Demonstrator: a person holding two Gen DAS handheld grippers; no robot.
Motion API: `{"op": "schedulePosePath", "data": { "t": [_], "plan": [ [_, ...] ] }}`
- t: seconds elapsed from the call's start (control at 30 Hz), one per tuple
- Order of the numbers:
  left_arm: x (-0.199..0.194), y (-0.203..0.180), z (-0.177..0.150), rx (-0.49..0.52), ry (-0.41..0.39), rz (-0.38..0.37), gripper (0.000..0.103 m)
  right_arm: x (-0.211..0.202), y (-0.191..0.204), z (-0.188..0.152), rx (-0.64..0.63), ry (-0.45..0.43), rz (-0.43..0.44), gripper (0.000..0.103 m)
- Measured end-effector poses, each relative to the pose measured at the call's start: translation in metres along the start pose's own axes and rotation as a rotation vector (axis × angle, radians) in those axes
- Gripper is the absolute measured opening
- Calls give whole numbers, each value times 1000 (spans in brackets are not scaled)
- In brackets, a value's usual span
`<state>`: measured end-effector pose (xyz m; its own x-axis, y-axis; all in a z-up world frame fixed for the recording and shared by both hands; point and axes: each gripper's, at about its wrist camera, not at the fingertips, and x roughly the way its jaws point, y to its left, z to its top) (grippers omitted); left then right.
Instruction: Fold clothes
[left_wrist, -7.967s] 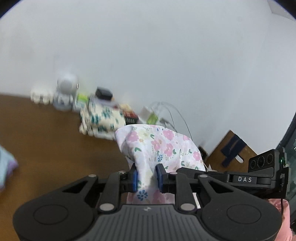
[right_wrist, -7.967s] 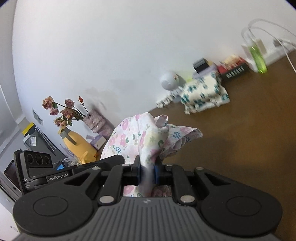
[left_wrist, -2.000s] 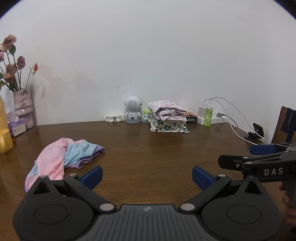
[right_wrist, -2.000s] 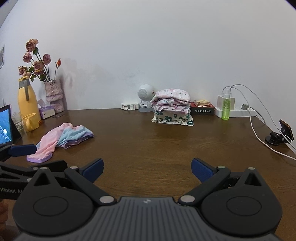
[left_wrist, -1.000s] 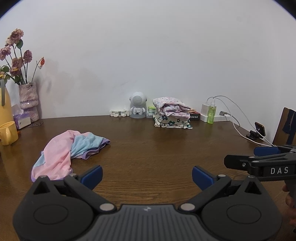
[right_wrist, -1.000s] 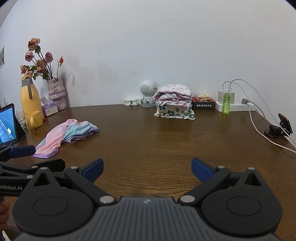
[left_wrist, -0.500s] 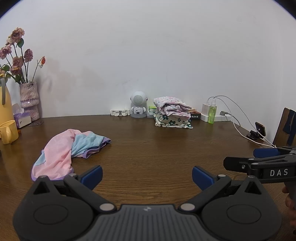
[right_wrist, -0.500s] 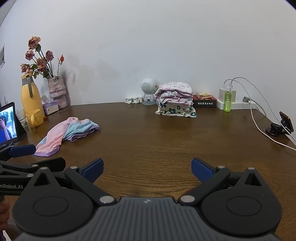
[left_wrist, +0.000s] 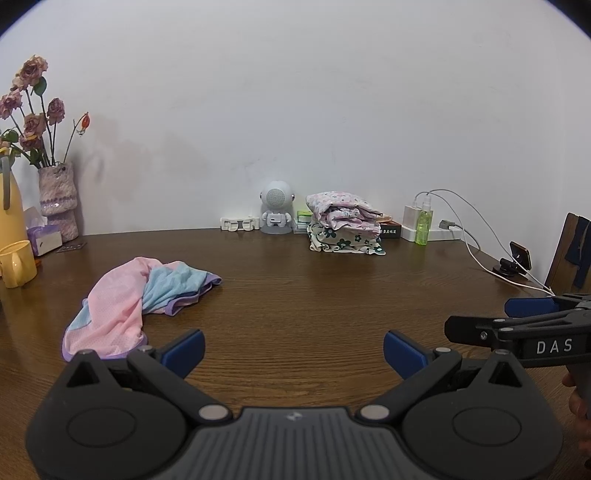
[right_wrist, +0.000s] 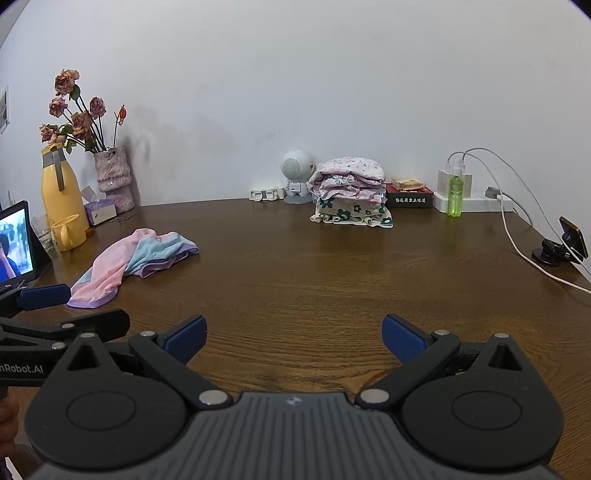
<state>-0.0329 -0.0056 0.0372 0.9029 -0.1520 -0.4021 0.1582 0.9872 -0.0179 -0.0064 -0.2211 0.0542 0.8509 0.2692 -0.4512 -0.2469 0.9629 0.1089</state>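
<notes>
Left wrist view: both my claws, left gripper and right gripper, wide, empty; pink-blue garment at 10 o'clock, probably crumpled.

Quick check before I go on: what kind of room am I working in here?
Most likely a home living space, on a brown wooden table against a white wall. Household clutter shows it: a stack of folded floral clothes, a vase of dried roses and a yellow thermos jug.
</notes>
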Motion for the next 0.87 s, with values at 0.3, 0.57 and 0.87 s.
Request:
{"op": "schedulePosePath", "data": {
  "t": [0.3,0.57,0.87],
  "plan": [
    [0,-1,-1,2,1,-2,103,3,0,-1,3,5,-4,103],
    [0,-4,-1,6,2,-1,103,5,-2,-1,9,6,-10,103],
    [0,-6,-2,3,7,0,103,5,-2,-3,8,10,-11,103]
  ]
}}
